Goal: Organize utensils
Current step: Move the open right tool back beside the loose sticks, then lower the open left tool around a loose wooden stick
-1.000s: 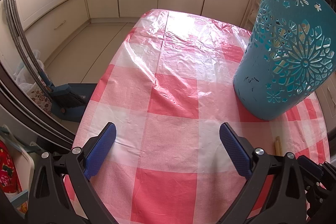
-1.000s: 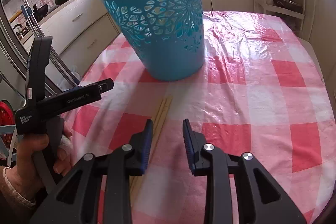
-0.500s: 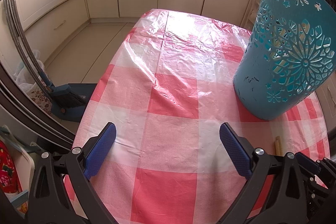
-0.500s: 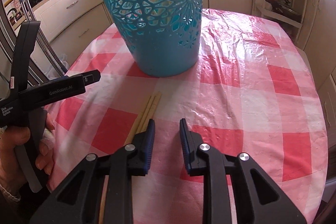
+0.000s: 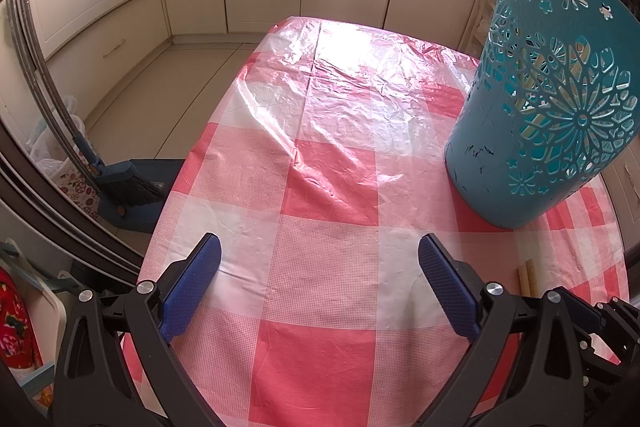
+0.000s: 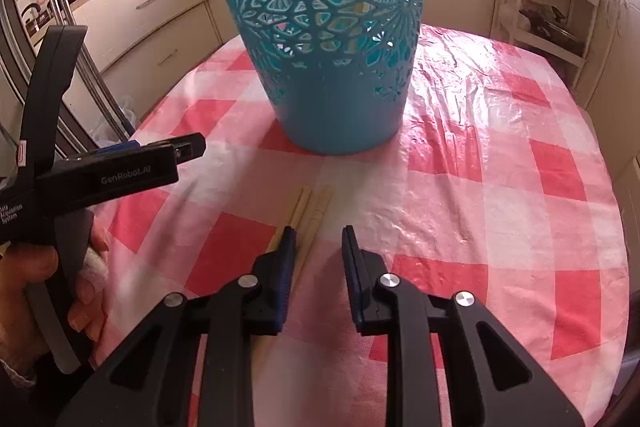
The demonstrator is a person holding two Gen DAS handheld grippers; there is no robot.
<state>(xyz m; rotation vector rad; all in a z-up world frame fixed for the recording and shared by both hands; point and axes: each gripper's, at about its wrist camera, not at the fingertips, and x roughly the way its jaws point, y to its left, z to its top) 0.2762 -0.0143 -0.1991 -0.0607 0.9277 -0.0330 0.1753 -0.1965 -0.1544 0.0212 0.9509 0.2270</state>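
Teal plastic basket (image 6: 328,39) w/ flower cutouts stands upright on the pink-and-white checked tablecloth (image 6: 500,195), so I'll use it as the landmark. Pale wooden chopsticks (image 6: 310,205) lie flat on the cloth just in front of the basket's base, camera side, tips pointing roughly toward it but not touching it. Through the cutouts in the left wrist view you can make out a few pale sticks already standing inside, so prob some utensils are sorted already.

Right gripper (image 6: 318,259) sits on the near side of the chopsticks, away from the basket. Its jaws are closing, fairly narrow now, and the sticks run under/beside the left finger rather than cleanly between the pads. Nothing pinched yet afaict.

Left gripper (image 5: 320,283) is spread wide and empty over bare cloth, well to the left of the basket. The person's hand (image 6: 48,291) just holds it there.

Step in hand imo: picking up the chopsticks. The next move needs the right gripper shifted a bit left so the sticks sit between the pads, then a squeeze, lift, and tip into the basket's mouth.
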